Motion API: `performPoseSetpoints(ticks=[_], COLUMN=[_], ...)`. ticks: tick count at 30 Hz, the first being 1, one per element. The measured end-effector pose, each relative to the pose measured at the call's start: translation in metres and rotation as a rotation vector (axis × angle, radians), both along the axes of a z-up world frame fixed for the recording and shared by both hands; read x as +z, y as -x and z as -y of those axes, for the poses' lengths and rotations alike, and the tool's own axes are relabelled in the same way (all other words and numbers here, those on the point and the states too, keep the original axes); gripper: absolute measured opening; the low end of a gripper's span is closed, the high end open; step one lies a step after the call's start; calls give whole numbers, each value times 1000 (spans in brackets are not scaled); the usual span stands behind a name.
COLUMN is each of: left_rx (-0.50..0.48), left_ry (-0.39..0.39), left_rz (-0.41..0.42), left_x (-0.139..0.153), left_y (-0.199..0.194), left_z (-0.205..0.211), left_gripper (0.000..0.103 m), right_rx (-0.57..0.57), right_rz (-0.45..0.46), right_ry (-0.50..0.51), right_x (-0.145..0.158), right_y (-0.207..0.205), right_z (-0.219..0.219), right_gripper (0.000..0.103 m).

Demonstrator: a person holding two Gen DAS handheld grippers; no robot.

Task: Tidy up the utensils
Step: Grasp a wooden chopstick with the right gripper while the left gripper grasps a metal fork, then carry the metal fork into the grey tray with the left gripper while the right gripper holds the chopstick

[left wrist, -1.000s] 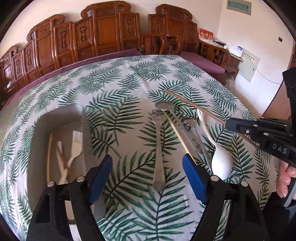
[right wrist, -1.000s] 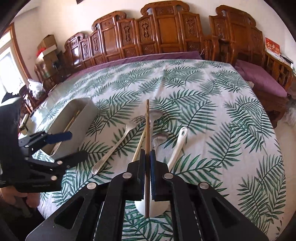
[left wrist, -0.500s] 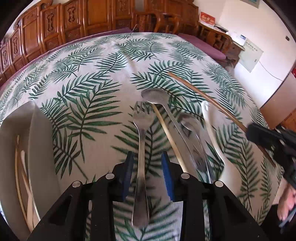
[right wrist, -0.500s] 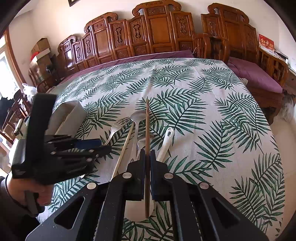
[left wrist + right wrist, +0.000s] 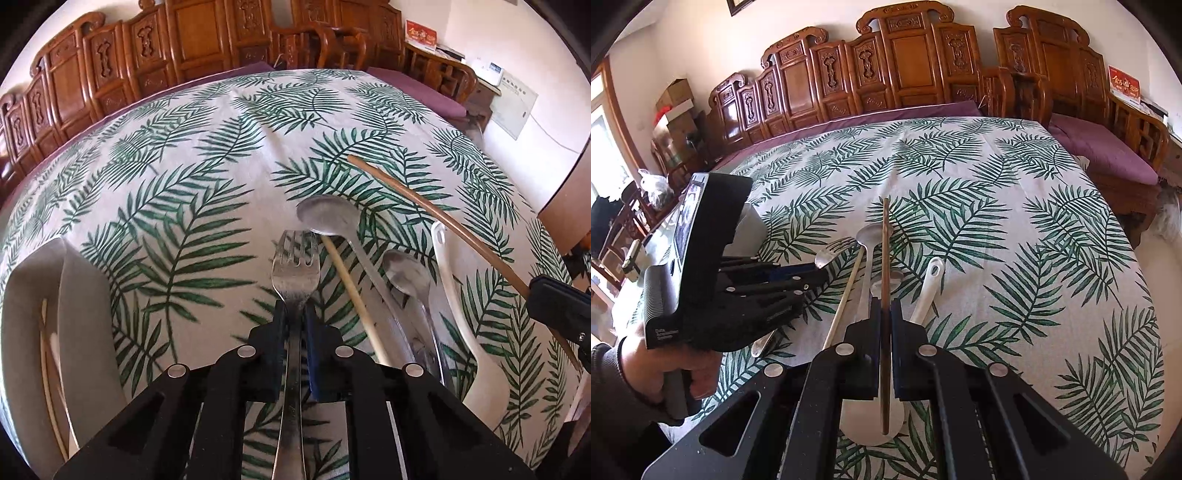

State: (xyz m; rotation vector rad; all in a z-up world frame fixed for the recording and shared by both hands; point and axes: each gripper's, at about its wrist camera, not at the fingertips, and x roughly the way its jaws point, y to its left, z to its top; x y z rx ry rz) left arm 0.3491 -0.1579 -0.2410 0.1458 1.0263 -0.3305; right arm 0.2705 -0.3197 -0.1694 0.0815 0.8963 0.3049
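A metal fork [image 5: 295, 273] lies on the leaf-print tablecloth, tines pointing away. My left gripper [image 5: 295, 314] is down over it, its jaws closing, and the blue pads press the fork's neck from both sides. The right wrist view shows that gripper [image 5: 816, 275] low at the left, with the fork's tines [image 5: 833, 249] poking out. My right gripper [image 5: 885, 306] is shut on a brown chopstick [image 5: 885, 251], held above the table. The chopstick [image 5: 424, 205] crosses the right of the left wrist view.
Right of the fork lie a pale chopstick [image 5: 354, 291], a large metal spoon [image 5: 327, 218], a small metal spoon [image 5: 406, 269] and a white ceramic spoon [image 5: 454, 291]. A grey tray [image 5: 74, 295] with wooden utensils stands at the left. Carved wooden chairs line the far side.
My left gripper came down over the fork and its jaws narrowed from wide open onto the fork's neck. The right gripper stayed put, still gripping the brown chopstick.
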Motion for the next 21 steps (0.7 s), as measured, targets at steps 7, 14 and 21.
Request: performPoseSetpoints(ticks=[7,14,21], left_rx=[0,3,7], left_ry=[11,39,75], left_rz=[34,107,162], left_x=[18,48,65], left_y=[27,53,75], left_z=[-17,-33,-41], left_gripper=[8,8,8], right_rx=[19,40,50], right_rz=[12,29,39], right_ry=[-1,1,10], right_x=[3,8,11], right_y=[3,9,14], right_z=[-10,-23,-30], right_gripper=[6,6,6])
